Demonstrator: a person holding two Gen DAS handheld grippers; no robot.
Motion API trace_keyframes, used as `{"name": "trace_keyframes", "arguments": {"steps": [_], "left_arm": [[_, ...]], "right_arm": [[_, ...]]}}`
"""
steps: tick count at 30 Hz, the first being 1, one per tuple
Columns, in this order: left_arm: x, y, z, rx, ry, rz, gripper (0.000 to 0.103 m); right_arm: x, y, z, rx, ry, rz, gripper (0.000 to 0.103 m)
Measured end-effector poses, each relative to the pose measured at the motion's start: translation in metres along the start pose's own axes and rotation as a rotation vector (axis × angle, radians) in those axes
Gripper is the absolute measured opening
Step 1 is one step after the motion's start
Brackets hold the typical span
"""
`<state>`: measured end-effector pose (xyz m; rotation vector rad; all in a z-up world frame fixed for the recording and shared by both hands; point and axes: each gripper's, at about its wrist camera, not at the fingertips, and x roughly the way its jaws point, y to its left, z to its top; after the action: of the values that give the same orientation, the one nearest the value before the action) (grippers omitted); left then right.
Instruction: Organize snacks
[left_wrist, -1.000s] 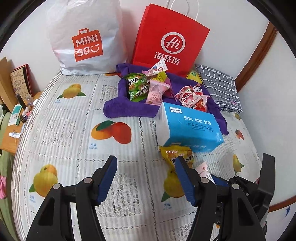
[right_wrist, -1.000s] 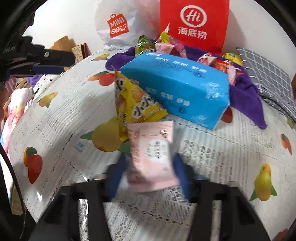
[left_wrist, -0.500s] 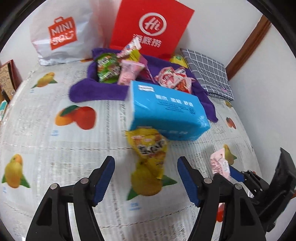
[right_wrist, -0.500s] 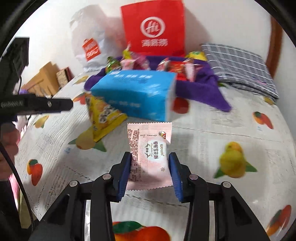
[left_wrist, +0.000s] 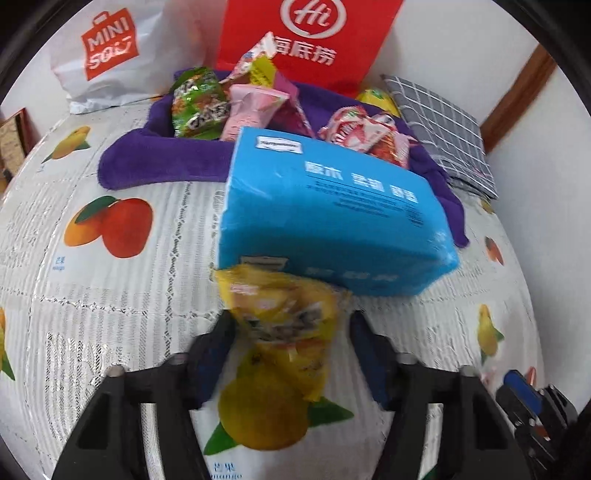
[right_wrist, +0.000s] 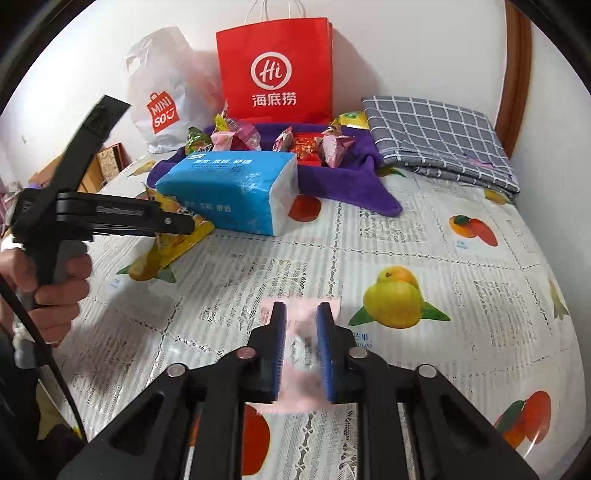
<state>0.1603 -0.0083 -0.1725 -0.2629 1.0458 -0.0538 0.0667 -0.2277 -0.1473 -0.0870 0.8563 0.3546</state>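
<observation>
A yellow snack packet lies on the fruit-print tablecloth, its top against a blue tissue pack. My left gripper points down over it. Its jaws are closing with the packet between them, and the blurred pads sit just beside its edges. From the right wrist view the left gripper comes in from the left above the same yellow packet. My right gripper is shut on a pink snack packet, held above the cloth. More snacks lie on a purple towel.
A red paper bag and a white plastic bag stand against the back wall. A folded grey checked cloth lies at the back right. A hand holds the left gripper's handle. A wall runs along the right.
The left gripper has moved forward and down onto the yellow packet and its jaws have narrowed around it. The right gripper has carried the pink packet away from the tissue pack and squeezed tighter.
</observation>
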Motion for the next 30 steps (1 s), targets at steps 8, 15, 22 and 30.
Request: {"name": "trace_keyframes", "arguments": {"steps": [8, 15, 22, 30], "left_arm": [[-0.009, 0.009, -0.006, -0.026, -0.034, 0.046, 0.043], [-0.019, 0.016, -0.009, -0.086, -0.054, 0.059, 0.043], [-0.025, 0.009, -0.012, -0.1, -0.062, 0.049, 0.043], [-0.035, 0.011, -0.016, -0.119, -0.082, 0.038, 0.043]], "right_arm": [[0.025, -0.012, -0.004, 0.001, 0.072, 0.094, 0.028], [0.02, -0.007, -0.016, -0.038, 0.059, 0.109, 0.06], [0.021, -0.004, -0.021, -0.079, 0.038, 0.072, 0.062], [0.005, -0.015, -0.016, -0.04, 0.039, 0.095, 0.066]]}}
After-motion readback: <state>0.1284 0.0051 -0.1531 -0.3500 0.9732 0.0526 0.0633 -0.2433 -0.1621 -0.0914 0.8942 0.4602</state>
